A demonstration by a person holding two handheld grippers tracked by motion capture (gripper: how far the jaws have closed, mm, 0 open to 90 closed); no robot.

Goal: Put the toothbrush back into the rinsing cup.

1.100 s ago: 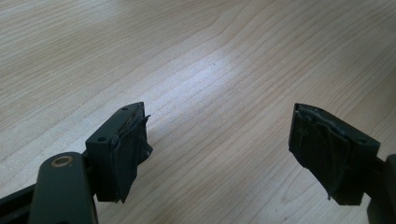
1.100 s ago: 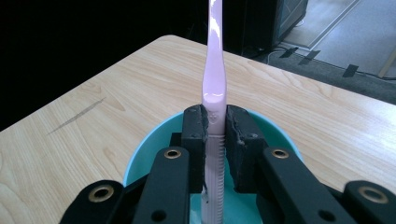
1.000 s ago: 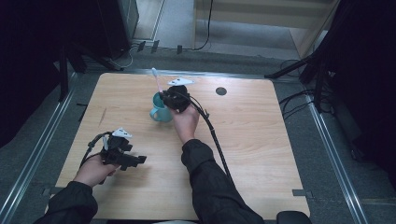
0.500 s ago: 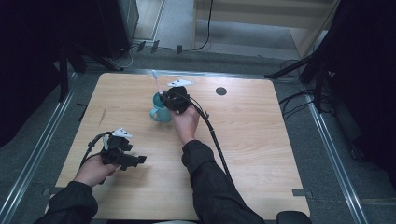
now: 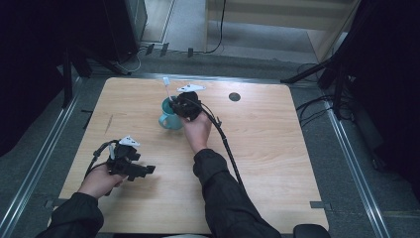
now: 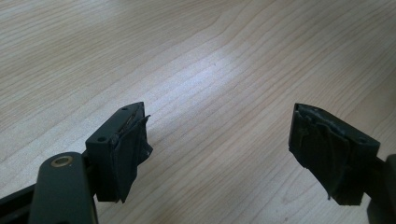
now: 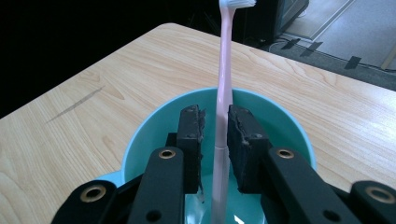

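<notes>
High view: wooden table [image 5: 277, 148] evenly lit from above, soft sheen seen near its middle; surroundings sunk in near-black at left and right edges. Picture soft, fine detail lost. Left gripper view: pale glare patch spread across wood grain [image 6: 219, 70], jaw pads rendered dark, slightly blurred. Right gripper view: toothbrush [image 7: 224, 93] and teal cup [image 7: 289, 126] sharp; background at upper left black, floor at upper right washed bright.

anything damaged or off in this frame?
Yes: the black rubber pads on the left gripper are torn and peeling at the edges. The pink toothbrush stands in the teal mug normally.
</notes>
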